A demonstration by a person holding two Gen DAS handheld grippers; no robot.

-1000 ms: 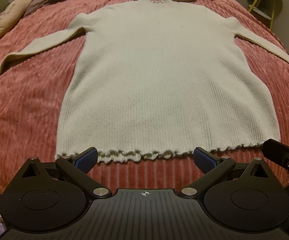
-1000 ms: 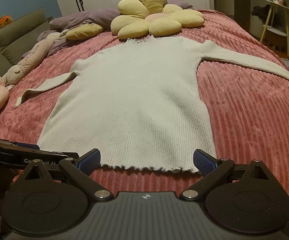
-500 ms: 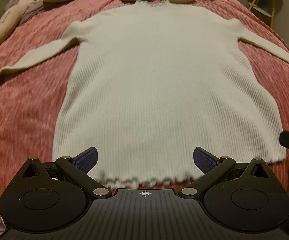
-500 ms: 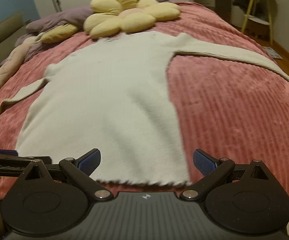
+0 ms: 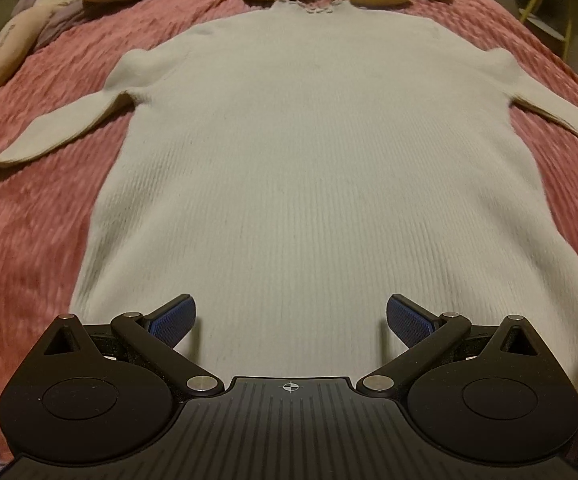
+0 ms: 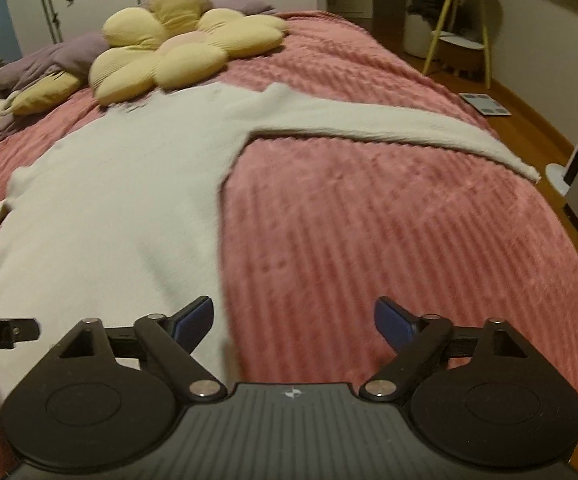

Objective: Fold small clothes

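Cream ribbed sweater (image 5: 309,168) lies flat mid-bed on the pink bedspread (image 6: 389,220), collar toward the flower cushion (image 6: 177,52) at the head edge. Left gripper (image 5: 291,320) wide over the lower body, nothing pinched. Right gripper (image 6: 293,320) closing, still wide, straddling the sweater's side edge without pressing it; partial lettering at the view's left edge unreadable.

A bed with a ribbed pink cover (image 6: 389,216) carries a cream sweater (image 5: 313,168) laid flat (sleeves spread), a yellow flower cushion (image 6: 177,52) at its twelve o'clock.
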